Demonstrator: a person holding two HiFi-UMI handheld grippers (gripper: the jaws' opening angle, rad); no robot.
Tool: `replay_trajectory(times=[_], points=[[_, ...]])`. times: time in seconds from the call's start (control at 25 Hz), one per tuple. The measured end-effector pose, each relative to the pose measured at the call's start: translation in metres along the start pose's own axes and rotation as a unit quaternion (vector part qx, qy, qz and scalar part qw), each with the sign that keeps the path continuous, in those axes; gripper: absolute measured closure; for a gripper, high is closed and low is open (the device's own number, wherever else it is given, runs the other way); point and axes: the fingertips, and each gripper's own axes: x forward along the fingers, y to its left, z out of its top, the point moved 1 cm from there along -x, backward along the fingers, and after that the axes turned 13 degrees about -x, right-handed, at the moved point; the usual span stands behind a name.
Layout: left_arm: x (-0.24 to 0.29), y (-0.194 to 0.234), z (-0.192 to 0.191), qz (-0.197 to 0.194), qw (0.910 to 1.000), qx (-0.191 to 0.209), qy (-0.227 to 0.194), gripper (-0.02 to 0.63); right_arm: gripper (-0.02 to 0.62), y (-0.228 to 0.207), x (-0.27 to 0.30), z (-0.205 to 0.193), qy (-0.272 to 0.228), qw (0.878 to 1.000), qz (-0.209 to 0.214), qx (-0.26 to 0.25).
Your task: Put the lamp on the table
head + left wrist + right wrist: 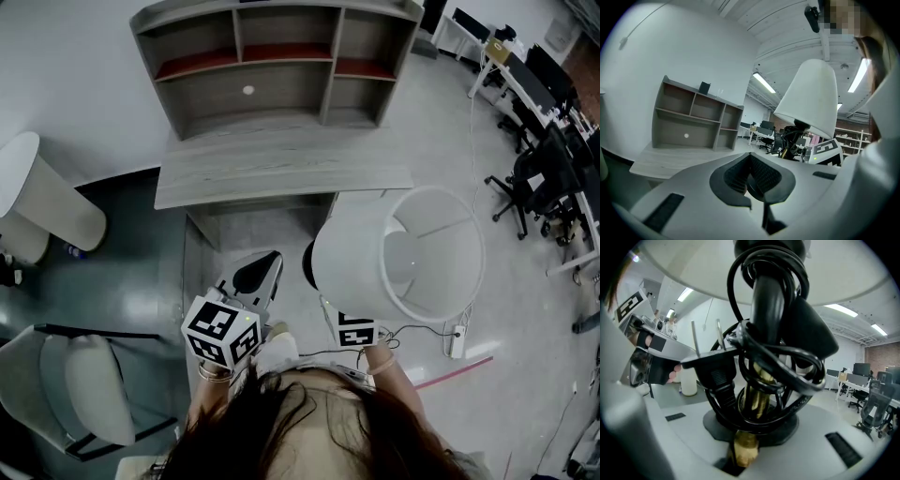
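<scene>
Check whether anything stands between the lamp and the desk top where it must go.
Nothing visible does. The right gripper holds the lamp by its brass stem near the front edge of the desk, whose top is bare; the shelf unit stands only along its back.

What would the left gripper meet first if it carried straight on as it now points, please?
Most likely the grey desk, near its front edge, though the depth is hard to judge.

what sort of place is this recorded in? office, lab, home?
Looks like an open-plan office or lab: rows of work desks with black office chairs, a grey desk with a shelf hutch, ceiling strip lights.
</scene>
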Motion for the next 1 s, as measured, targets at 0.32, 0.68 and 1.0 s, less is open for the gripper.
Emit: replay_trajectory(times=[0.32, 0.68, 1.0], points=[[0.001, 0.033, 0.013, 0.0, 1.0, -0.002, -0.002, 0.601, 0.52, 0.007, 0.029, 0.009, 0.001, 1.0, -0.008, 0.001], [0.003, 0.059, 0.02, -0.001, 1.0, -0.01, 0.0, 0.601, 0.52, 0.017, 0.049, 0.013, 0.01, 1.0, -0.009, 0.001], [0.004, 0.072, 0.02, 0.006, 0.9999, -0.013, 0.001, 0.601, 0.52, 0.024, 0.064, 0.013, 0.012, 1.0, 0.0, -0.001]])
